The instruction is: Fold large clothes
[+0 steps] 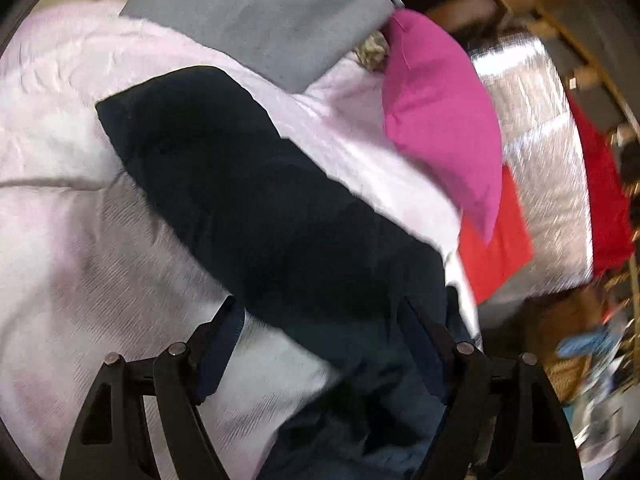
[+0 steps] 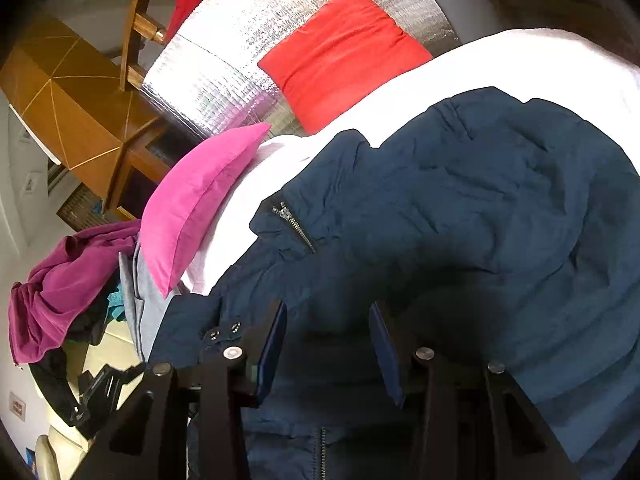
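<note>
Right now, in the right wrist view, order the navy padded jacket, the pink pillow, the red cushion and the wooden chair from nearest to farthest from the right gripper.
1. Navy padded jacket: directly under and between the open fingers of the right gripper.
2. Pink pillow: ahead, to the left.
3. Red cushion: farther ahead, on the silver foil mat.
4. Wooden chair: farthest, upper left.
</note>
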The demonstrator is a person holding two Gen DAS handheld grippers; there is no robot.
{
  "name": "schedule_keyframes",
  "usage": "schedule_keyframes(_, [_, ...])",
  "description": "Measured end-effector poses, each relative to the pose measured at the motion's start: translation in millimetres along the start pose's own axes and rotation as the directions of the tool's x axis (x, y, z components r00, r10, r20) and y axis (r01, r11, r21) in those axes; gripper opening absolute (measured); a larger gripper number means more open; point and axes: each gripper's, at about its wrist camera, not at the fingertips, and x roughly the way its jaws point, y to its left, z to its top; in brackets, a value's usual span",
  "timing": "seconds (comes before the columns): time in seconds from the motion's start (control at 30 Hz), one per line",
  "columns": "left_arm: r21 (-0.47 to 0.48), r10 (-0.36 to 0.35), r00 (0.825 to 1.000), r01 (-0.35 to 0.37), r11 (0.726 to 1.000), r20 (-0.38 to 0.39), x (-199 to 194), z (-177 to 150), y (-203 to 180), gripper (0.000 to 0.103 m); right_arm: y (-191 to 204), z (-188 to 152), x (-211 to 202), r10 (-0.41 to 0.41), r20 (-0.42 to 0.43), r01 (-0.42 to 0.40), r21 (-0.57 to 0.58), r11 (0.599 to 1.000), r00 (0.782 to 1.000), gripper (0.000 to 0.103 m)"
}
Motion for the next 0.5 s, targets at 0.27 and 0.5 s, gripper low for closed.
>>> schedule_keyframes(0.27, [-0.035, 0.025, 0.997, -0.023, 0.999, 0.068, 4.4, 9.9, 8.2, 0.019, -3.4, 1.2, 0.2, -0.008, 0.014, 0.008, 0.016, 1.0, 1.0, 0.047])
schedule_keyframes(0.5, [0.31, -0.034, 0.989, -0.013, 0.951, 0.146, -21.8, -27.5, -91.6, 0.014, -25.4, 9.2, -29.1, -0.048, 0.144, 0.031, 0.115, 0.993, 0.988, 0.047])
